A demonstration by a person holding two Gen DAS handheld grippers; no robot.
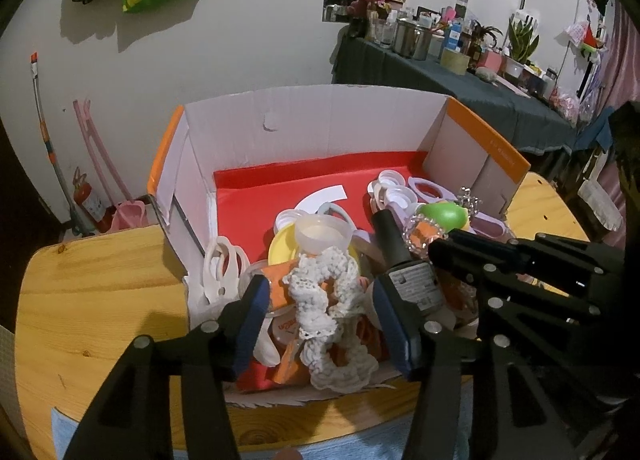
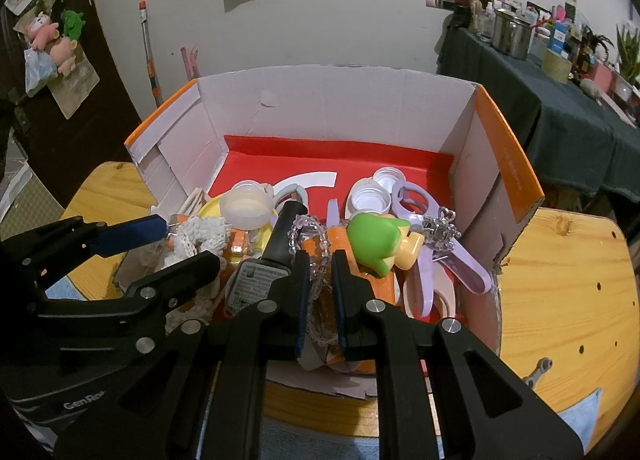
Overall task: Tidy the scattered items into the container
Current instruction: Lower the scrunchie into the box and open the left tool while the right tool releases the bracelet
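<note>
A cardboard box (image 1: 320, 127) (image 2: 340, 107) with white walls and a red floor stands on the wooden table. Inside it lies a heap of small items. In the left wrist view, my left gripper (image 1: 322, 320) is open, and a white lace scrunchie (image 1: 328, 312) lies on the heap between its blue pads (image 1: 252, 312). My right gripper (image 2: 322, 292) is shut on a clear bead bracelet (image 2: 316, 256), which hangs over the heap. A green toy (image 2: 376, 240) and a black polish bottle (image 2: 280, 244) lie close beside it. The right gripper (image 1: 436, 252) also shows in the left wrist view.
Lilac scissors (image 2: 424, 199), white caps (image 2: 368, 195) and a translucent cup (image 1: 322, 234) lie in the box. A small metal piece (image 2: 538, 370) rests on the wooden table (image 2: 560, 280). A blue cloth (image 2: 580, 412) hangs at the front edge. A cluttered side table (image 1: 440, 71) stands behind right.
</note>
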